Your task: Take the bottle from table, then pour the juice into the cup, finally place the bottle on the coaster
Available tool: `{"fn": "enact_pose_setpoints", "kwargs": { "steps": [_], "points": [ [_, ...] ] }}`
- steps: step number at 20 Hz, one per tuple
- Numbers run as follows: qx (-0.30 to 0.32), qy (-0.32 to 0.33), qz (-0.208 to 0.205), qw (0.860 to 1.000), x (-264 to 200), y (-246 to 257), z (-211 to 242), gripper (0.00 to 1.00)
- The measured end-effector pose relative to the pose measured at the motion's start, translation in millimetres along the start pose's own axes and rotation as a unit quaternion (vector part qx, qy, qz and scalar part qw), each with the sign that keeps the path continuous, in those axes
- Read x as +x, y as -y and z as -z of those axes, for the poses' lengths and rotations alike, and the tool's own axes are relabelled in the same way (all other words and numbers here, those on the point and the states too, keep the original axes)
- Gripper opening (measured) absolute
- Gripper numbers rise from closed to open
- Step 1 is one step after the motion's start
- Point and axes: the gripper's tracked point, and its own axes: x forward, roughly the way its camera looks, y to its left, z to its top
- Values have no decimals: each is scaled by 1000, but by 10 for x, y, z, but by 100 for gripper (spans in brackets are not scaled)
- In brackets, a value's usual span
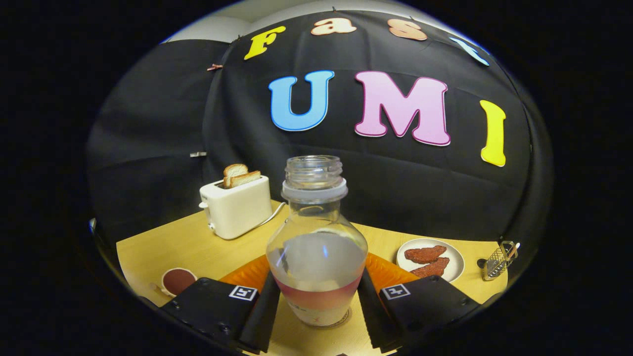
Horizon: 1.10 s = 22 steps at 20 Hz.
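Observation:
A clear plastic bottle (317,247) stands upright between my fingers, its cap off and a little pink juice low inside. My gripper (319,309) is shut on its lower body, with the left finger (264,309) and the right finger (370,309) pressing on its two sides. The bottle's base is right at the yellow table (188,244); I cannot tell whether it rests there. An orange ribbed coaster (247,273) lies just behind the bottle, partly hidden by it and by the fingers. A white cup (177,281) with dark reddish liquid stands left of the left finger.
A white toaster (236,207) holding two slices of bread sits at the back left, its cord trailing right. A white plate (457,257) with two brown pieces lies to the right, and a small wire holder (498,266) stands beyond it near the table's edge.

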Motion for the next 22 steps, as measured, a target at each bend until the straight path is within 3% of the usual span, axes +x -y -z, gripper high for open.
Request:
{"fn": "enact_pose_setpoints", "kwargs": {
  "steps": [6,13,22],
  "points": [
    [36,20,-3,999,232,1,323,76],
    [-4,33,-2,999,294,3,546,76],
    [13,18,6,1000,291,54,775,77]
  ]
}}
